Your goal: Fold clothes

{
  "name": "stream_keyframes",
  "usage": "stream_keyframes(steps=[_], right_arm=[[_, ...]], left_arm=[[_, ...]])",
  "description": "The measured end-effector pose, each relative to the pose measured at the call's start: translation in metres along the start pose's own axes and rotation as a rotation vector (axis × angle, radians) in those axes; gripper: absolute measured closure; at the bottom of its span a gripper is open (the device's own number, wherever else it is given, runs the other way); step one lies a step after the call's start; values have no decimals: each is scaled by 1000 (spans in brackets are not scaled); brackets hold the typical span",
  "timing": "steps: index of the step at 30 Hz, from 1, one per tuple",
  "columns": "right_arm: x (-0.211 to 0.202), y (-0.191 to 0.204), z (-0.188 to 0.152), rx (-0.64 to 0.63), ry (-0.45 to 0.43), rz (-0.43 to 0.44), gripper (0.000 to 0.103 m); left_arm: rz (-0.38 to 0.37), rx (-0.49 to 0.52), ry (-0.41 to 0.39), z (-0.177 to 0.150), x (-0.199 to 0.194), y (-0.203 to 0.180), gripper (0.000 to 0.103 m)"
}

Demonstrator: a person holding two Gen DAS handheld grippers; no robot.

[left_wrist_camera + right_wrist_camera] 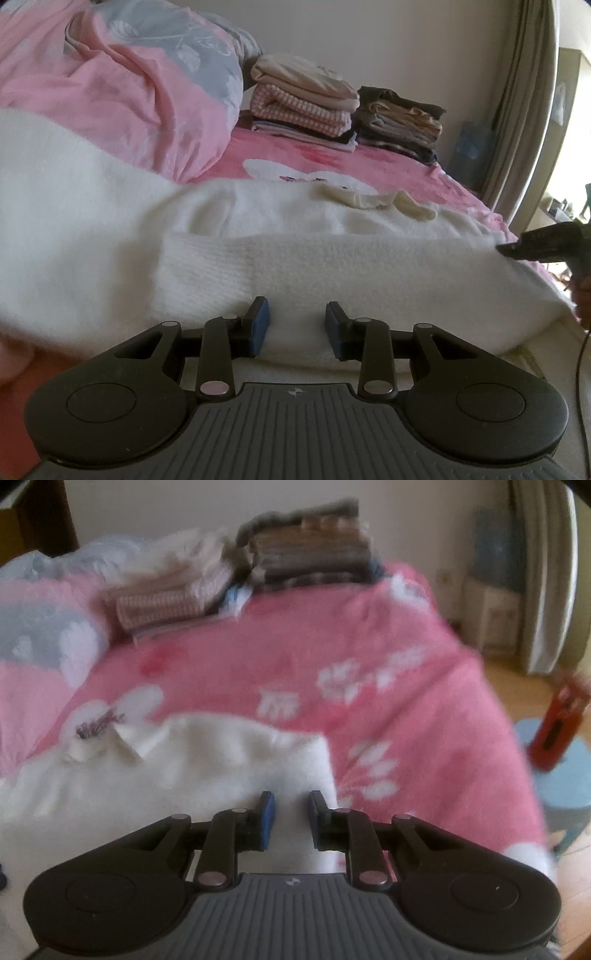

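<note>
Pink floral bedding (424, 716) carried a white sweater (258, 266) beneath both tools, folded stacks (306, 110) behind. Left gripper (297, 326) and right gripper (291, 819) stood spread, pinching nothing. Fuzzy knit could slip and undo the fold; blur hid the right edge's contact.

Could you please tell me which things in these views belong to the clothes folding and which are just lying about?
Job: white sweater, left gripper, right gripper, folded clothes stacks.
Lying about: pink quilt, curtain, blue stool, red object.
</note>
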State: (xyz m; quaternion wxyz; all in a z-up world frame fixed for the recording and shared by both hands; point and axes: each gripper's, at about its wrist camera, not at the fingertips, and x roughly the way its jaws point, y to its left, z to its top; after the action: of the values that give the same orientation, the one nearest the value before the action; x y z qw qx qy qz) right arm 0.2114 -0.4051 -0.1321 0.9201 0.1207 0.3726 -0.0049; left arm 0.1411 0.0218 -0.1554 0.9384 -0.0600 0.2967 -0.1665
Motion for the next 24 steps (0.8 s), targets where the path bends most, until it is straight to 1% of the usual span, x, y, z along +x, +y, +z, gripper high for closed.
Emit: stream_keyframes(steps=[2,6,8,10,12,14,15,17,18,19,20,21,22,24], right_arm=[[-3,2,4,2,-16,-11,81],[-8,5,13,1,-51,-35,82],[13,4,9,-59,-30,-58,79],[8,8,16,-55,-12,-89,76],[-12,13,23,-34,-3,-109,76],[-47,16,19,-1,1,-73,75],[-60,17,15,13,19,-38,75],[-75,22,-3,-2,65,-22,76],[-72,24,-14,-33,99,-40,76],[-63,26,-28,-88,137,-82,76],[-54,26,-43,-167,131,-112,70],[-51,26,-49,-207,107,-124,64],[-55,25,-46,-191,103,-134,62],[-73,31,-36,-128,112,-143,64]], left_arm=[[-6,-7,-4,-1,-1,1,69],[-20,-22,-6,-1,-1,4,68],[-19,-22,-5,-1,-1,4,68],[-18,-21,-3,-1,-2,4,68],[-30,-33,-3,-1,-2,6,68],[-44,-47,-4,-1,-3,9,68],[-50,-54,-4,-1,-3,11,68],[-56,-63,-5,-1,-2,12,68],[-54,-60,-5,-1,-2,11,68],[-52,-56,-4,-1,-2,11,68],[-50,-52,-4,0,-2,10,67],[-49,-50,-3,0,-2,9,67],[-49,-50,-2,0,-2,9,67],[-55,-50,-2,0,-2,10,66]])
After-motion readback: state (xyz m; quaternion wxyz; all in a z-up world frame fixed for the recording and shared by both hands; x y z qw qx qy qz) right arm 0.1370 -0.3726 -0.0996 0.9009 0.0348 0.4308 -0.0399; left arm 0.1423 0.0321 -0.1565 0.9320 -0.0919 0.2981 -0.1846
